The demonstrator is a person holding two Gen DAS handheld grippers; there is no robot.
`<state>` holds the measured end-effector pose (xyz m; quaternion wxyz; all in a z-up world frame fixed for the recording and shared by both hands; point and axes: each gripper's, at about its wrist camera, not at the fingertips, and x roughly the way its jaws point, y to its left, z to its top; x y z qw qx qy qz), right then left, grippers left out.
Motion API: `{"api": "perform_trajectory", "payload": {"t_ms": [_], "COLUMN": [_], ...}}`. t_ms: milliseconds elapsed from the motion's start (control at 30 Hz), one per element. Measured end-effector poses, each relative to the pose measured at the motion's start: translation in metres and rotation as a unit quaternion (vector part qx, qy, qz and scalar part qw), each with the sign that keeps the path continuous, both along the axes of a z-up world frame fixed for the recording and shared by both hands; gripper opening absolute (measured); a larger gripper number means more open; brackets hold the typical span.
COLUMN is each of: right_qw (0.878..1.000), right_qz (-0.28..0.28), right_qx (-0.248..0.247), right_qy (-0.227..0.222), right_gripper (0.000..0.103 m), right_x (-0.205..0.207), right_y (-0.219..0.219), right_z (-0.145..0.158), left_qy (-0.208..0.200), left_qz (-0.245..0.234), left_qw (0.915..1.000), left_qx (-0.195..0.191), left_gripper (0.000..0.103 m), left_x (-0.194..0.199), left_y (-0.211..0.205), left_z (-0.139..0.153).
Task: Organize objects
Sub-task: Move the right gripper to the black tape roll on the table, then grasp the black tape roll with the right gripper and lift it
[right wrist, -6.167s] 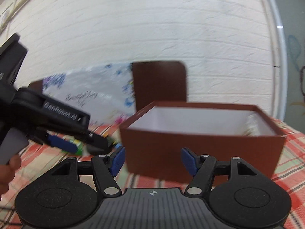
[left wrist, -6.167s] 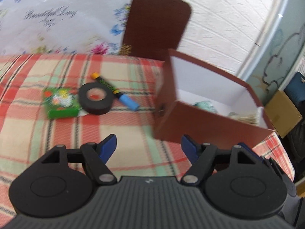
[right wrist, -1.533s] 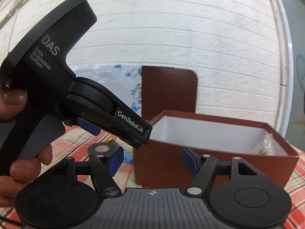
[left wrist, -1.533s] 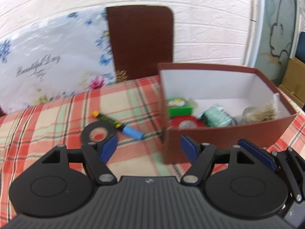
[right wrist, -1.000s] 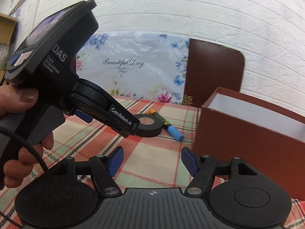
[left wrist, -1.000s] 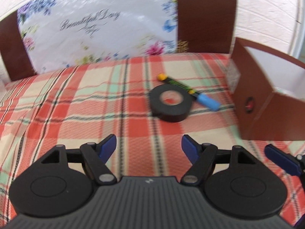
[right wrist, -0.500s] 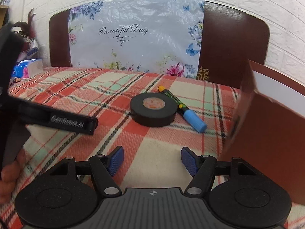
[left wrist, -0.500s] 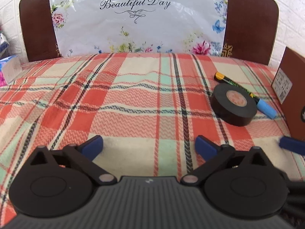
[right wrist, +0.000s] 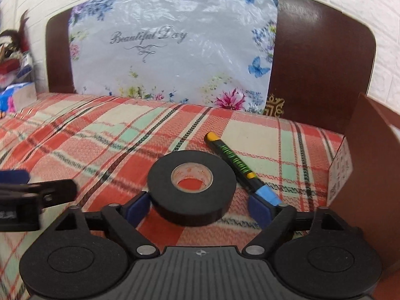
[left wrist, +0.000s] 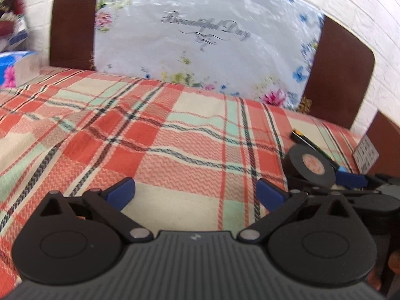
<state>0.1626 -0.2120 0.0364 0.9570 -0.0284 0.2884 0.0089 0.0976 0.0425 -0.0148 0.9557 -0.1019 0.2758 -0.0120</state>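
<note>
One round black tape roll [right wrist: 191,192] sits on the bumpy checked blanket [right wrist: 100,135], between the opening right gripper [right wrist: 200,208] jaws, untouched. Left gripper [left wrist: 195,193] is spread wide.

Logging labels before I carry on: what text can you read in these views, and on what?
"Beautiful Day": script on the floral plastic sheet against the headboard.
White label on the brown box: print too small to read.
Marker: green marking, unreadable.
Black tape roll, core print: too blurred.
Blue tissue box: nothing legible.

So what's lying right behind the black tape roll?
A marker lies behind the tape roll on the plaid cloth. The roll may cover a little of its middle; what's under the roll is hidden.
</note>
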Motion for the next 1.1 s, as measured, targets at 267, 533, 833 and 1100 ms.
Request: {"api": "perform_trajectory", "payload": {"t_ms": [267,533,833,1100], "right_qw": [1.000,1.000,0.999,0.998], "right_qz": [0.016,0.024,0.043,-0.069], "right_qx": [-0.001,0.007,-0.013,0.004], "right_qy": [-0.005,-0.002,0.000,0.003], "right_gripper": [0.076,0.076,0.076,0.076], "right_x": [0.018,-0.024,-0.126,-0.197], "right_y": [0.008,0.004,-0.005,-0.067], "right_z": [-0.001,-0.002,-0.004,-0.007], "left_qy": [-0.002,0.000,0.008,0.043], "left_qz": [0.002,0.002,-0.002,-0.031], "left_qw": [1.0000,1.0000,0.9995,0.9930], "left_qx": [0.003,0.009,0.031,0.106], "left_gripper": [0.103,0.103,0.103,0.103], "left_x": [0.002,0.003,0.003,0.004], "left_y": [-0.001,-0.001,-0.009,-0.037], "left_z": [-0.001,-0.002,-0.001,0.004]}}
